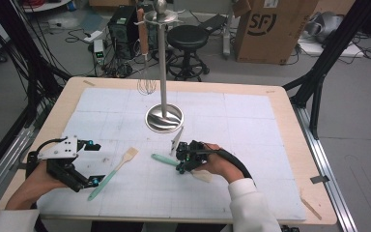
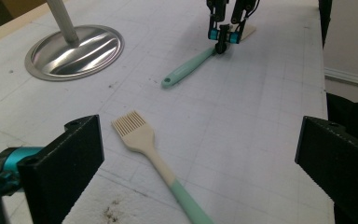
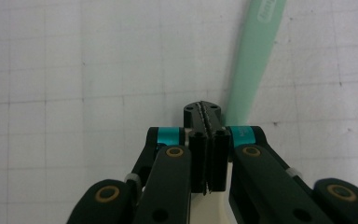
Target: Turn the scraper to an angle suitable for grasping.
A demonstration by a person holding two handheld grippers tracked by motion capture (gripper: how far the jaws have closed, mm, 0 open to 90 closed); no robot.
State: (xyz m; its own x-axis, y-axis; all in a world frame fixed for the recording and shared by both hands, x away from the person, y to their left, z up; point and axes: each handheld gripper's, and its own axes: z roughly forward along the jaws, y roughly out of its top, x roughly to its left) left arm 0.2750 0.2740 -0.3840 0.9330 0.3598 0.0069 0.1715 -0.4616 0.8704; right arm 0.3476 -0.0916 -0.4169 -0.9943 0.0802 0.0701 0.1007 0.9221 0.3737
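Observation:
A mint-handled spatula with a cream blade lies on the white mat, just in front of the stand. My right gripper points down at it with its jaws shut and nothing between them. In the right gripper view the shut tips sit beside the left edge of the mint handle; whether they touch it I cannot tell. A pastry brush with cream bristles and a teal handle lies at the front left. My left gripper is open just left of the brush. In the left gripper view the brush lies between the wide jaws.
A steel utensil stand with a round base rises at the mat's middle back, and a whisk hangs from its top. A small pale utensil lies just in front of the base. The mat covers a wooden table.

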